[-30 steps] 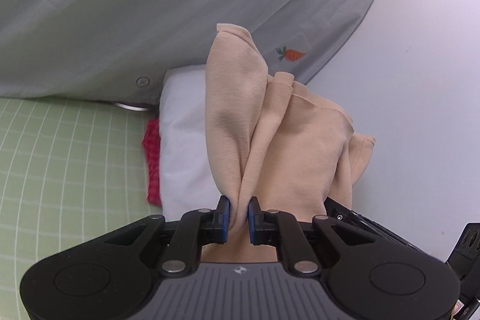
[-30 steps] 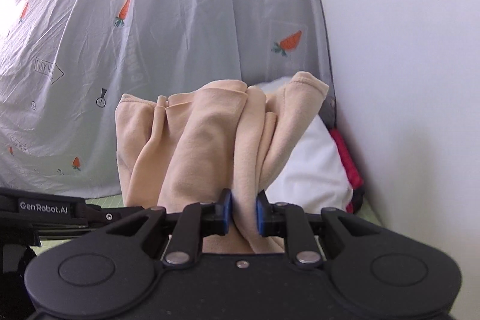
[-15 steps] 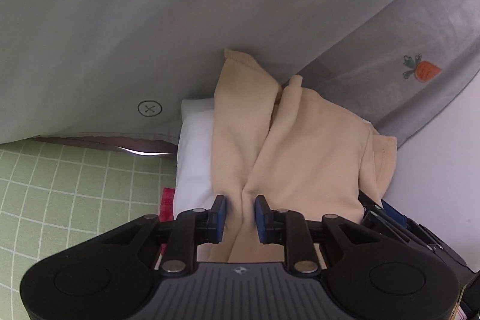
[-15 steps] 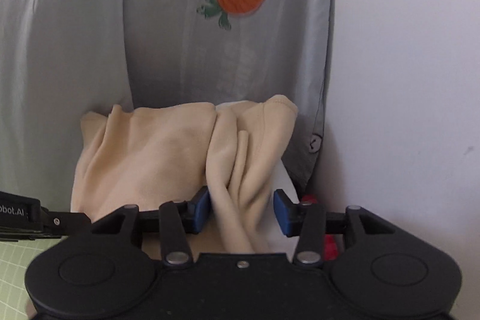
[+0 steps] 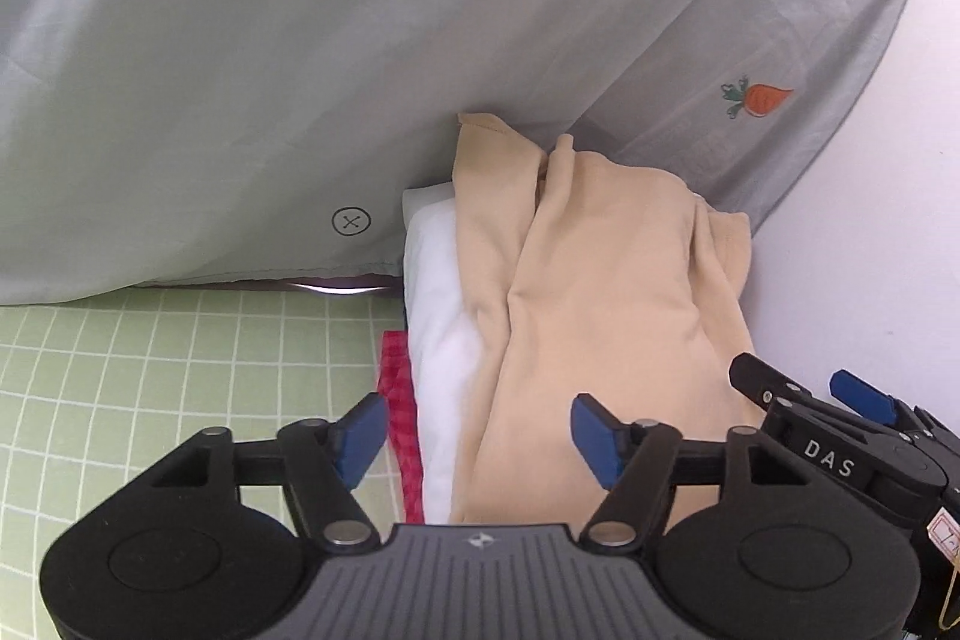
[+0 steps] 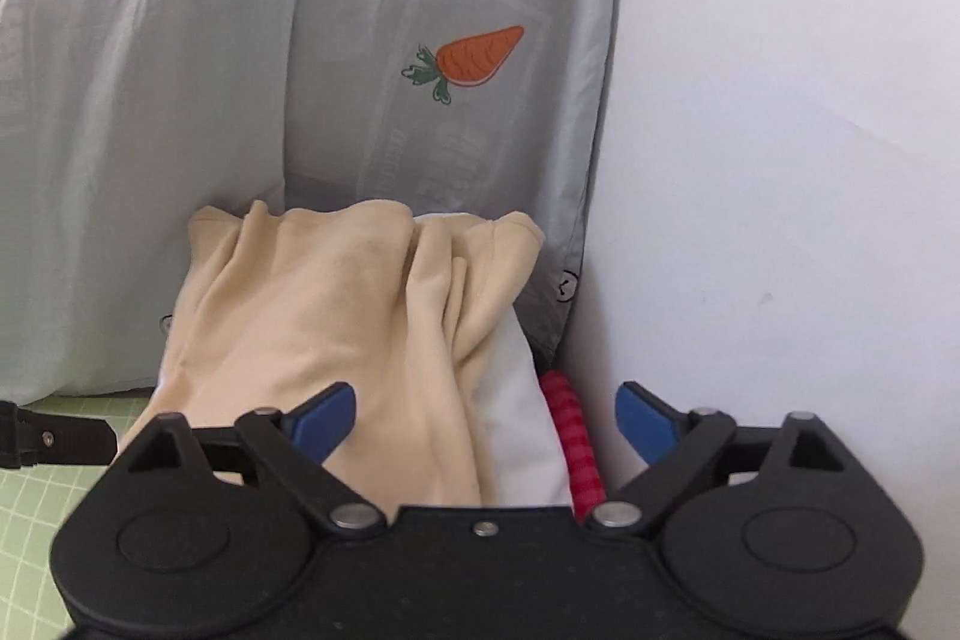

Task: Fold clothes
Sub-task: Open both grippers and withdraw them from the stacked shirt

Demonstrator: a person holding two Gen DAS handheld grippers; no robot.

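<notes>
A folded beige garment (image 5: 600,292) (image 6: 336,316) lies on top of a stack, over a folded white garment (image 5: 438,316) (image 6: 516,436) and a red patterned one (image 5: 399,418) (image 6: 573,436) at the bottom. My left gripper (image 5: 477,436) is open, its blue pads wide apart over the near edge of the stack, holding nothing. My right gripper (image 6: 486,415) is open too, pads spread to either side of the stack. The right gripper (image 5: 840,436) also shows in the left wrist view at the right.
A grey curtain with carrot prints (image 5: 759,97) (image 6: 474,58) hangs right behind the stack. A white wall (image 6: 780,130) stands at the right. A light green gridded mat (image 5: 150,370) covers the surface to the left.
Both grippers were shut on the beige garment a second ago. They have let go and opened wide, and the garment now rests on the stack.
</notes>
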